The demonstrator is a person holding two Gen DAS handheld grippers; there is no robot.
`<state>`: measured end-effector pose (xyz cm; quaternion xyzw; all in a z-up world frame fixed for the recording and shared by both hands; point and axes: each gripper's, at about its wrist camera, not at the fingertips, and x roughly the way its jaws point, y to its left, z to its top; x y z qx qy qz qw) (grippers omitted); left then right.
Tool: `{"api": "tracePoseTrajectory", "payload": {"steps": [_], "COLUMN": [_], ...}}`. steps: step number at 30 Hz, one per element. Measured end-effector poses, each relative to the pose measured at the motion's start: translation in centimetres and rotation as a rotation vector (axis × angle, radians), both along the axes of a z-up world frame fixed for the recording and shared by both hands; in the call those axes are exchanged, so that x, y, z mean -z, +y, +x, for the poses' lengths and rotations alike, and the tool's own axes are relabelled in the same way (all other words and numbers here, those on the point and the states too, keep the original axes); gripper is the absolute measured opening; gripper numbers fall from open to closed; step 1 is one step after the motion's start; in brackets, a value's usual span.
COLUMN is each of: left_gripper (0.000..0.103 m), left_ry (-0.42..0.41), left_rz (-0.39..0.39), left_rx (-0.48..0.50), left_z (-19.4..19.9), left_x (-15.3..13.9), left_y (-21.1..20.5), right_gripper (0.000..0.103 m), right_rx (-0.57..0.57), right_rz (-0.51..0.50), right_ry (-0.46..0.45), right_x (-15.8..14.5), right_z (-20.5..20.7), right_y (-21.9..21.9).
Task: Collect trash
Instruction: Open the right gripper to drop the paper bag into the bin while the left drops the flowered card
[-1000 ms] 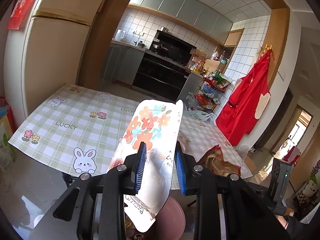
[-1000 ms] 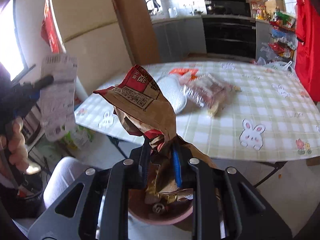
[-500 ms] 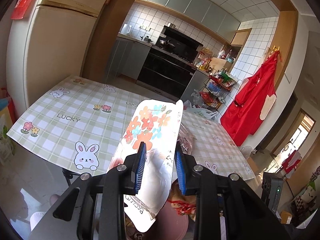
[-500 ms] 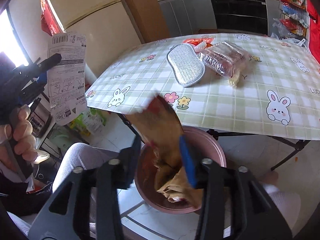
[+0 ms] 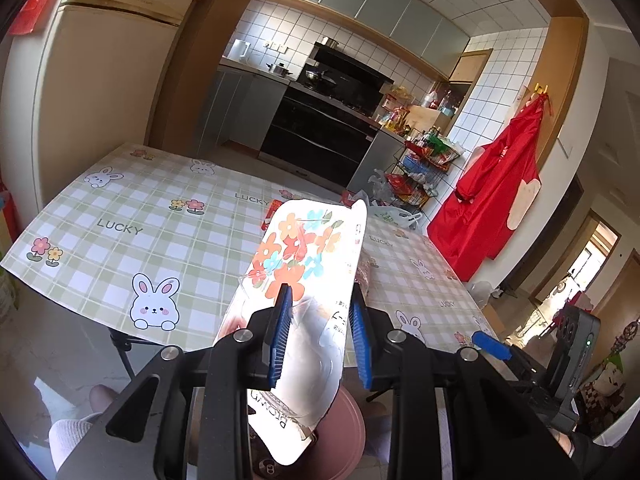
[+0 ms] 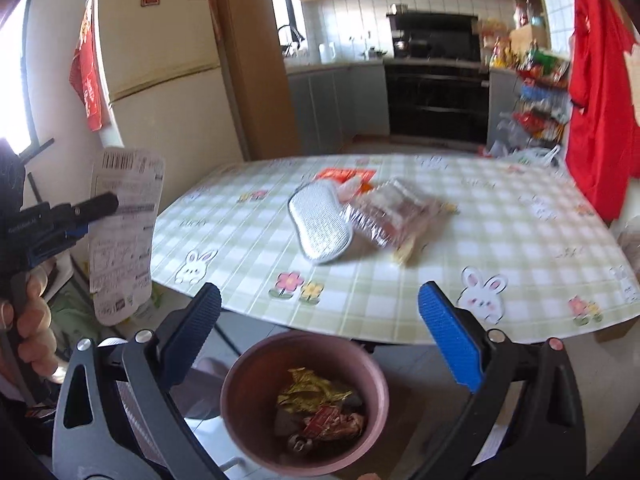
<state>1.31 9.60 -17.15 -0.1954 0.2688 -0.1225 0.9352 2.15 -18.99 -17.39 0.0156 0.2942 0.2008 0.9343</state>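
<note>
A flat white plastic package printed with orange and blue flowers (image 5: 304,280) is clamped upright between the blue pads of the left gripper (image 5: 320,336), above a round pink waste bin (image 6: 304,404). The right gripper (image 6: 320,320), its jaws just opened wide with nothing between them, is held over the bin, where crumpled gold and red wrappers (image 6: 320,408) lie. On the green-checked tablecloth (image 6: 500,240) a silver mesh pad (image 6: 320,224) and what appears to be a clear snack packet (image 6: 392,216) are left.
</note>
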Motion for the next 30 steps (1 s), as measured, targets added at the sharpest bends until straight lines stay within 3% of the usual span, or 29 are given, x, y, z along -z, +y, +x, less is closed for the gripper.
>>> {"api": "tracePoseTrajectory", "payload": {"steps": [10, 16, 22, 24, 26, 30], "left_gripper": [0.028, 0.029, 0.03, 0.044, 0.07, 0.089], "left_ry": [0.052, 0.107, 0.142, 0.145, 0.128, 0.107], "left_rz": [-0.006, 0.024, 0.063, 0.066, 0.053, 0.057], "left_rx": [0.163, 0.208, 0.254, 0.264, 0.272, 0.248], "left_z": [0.4, 1.3, 2.1, 2.3, 2.1, 1.9], "left_x": [1.3, 2.8, 3.8, 4.0, 3.8, 3.0], "left_y": [-3.8, -5.6, -7.2, -7.4, -7.3, -6.7], "right_gripper": [0.097, 0.097, 0.097, 0.097, 0.097, 0.097], "right_rx": [0.113, 0.157, 0.178, 0.185, 0.182, 0.166], "right_rz": [0.086, 0.042, 0.051, 0.044, 0.043, 0.045], "right_ry": [-0.087, -0.191, -0.201, -0.197, -0.193, -0.176], "right_x": [-3.7, -5.8, -6.1, -6.1, -6.0, -6.0], "right_z": [0.1, -0.4, -0.2, -0.1, -0.2, -0.2], "right_y": [-3.6, -4.2, -4.7, -4.8, -4.7, -4.3]}}
